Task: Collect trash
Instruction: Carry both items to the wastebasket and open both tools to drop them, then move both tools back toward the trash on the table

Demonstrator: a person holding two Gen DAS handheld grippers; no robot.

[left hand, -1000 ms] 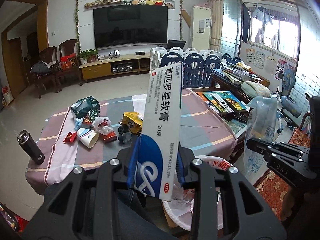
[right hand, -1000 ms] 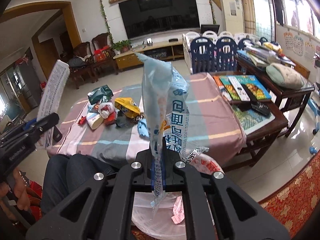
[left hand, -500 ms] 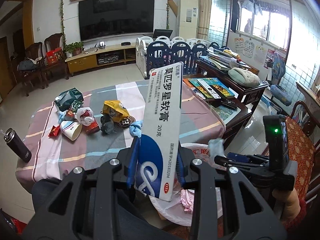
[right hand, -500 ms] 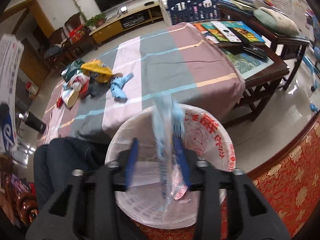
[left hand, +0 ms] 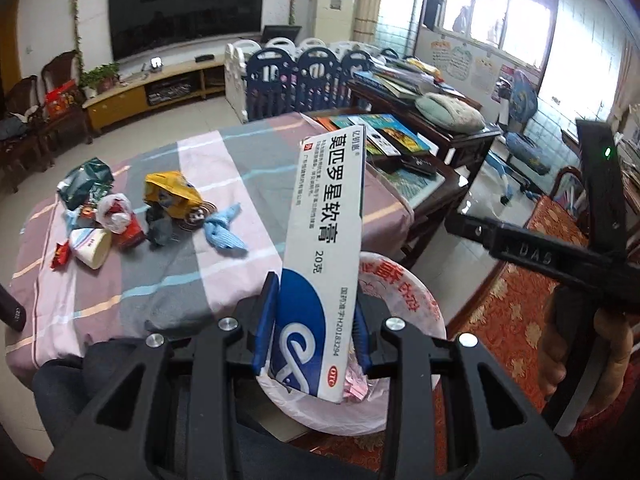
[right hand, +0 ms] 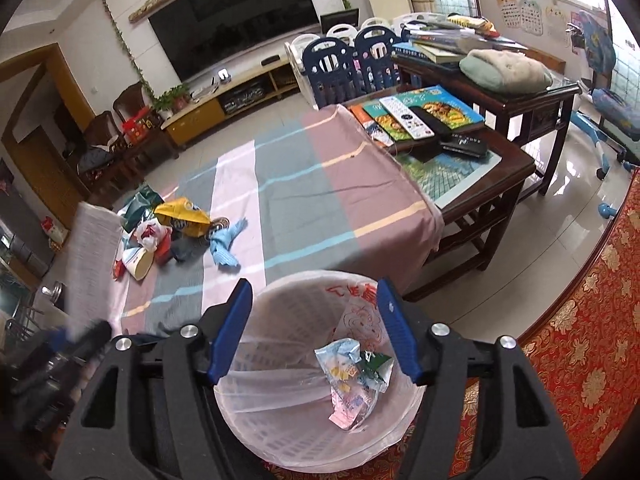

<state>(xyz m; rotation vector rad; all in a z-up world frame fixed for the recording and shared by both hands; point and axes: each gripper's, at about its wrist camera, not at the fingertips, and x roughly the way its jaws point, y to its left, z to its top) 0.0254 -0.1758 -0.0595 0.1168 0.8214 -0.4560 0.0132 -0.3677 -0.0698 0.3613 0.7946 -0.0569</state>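
My left gripper [left hand: 316, 320] is shut on a long white and blue ointment box [left hand: 326, 240], held upright over the near rim of the white trash bin [left hand: 416, 304]. My right gripper [right hand: 314, 328] hangs over the same white bin [right hand: 280, 432]; its jaws are opening and nothing is between them. A clear blue-printed plastic wrapper [right hand: 352, 372] lies inside the bin below it. Loose trash sits on the striped tablecloth [right hand: 312, 200]: a yellow bag [left hand: 172, 196], a blue rag [left hand: 224, 232], a paper cup [left hand: 92, 244] and a green bag [left hand: 84, 184].
A dark wooden side table [right hand: 480, 152] with books and remote controls [right hand: 408, 118] stands right of the cloth-covered table. A red patterned rug [right hand: 580, 320] lies under the bin. A dark flask [left hand: 12, 310] stands at the table's left edge. A person's legs [left hand: 100, 364] are near.
My right gripper tipped down over the bin and opened; the plastic wrapper it held dropped into the bin. My left gripper moved toward the bin with the box still held.
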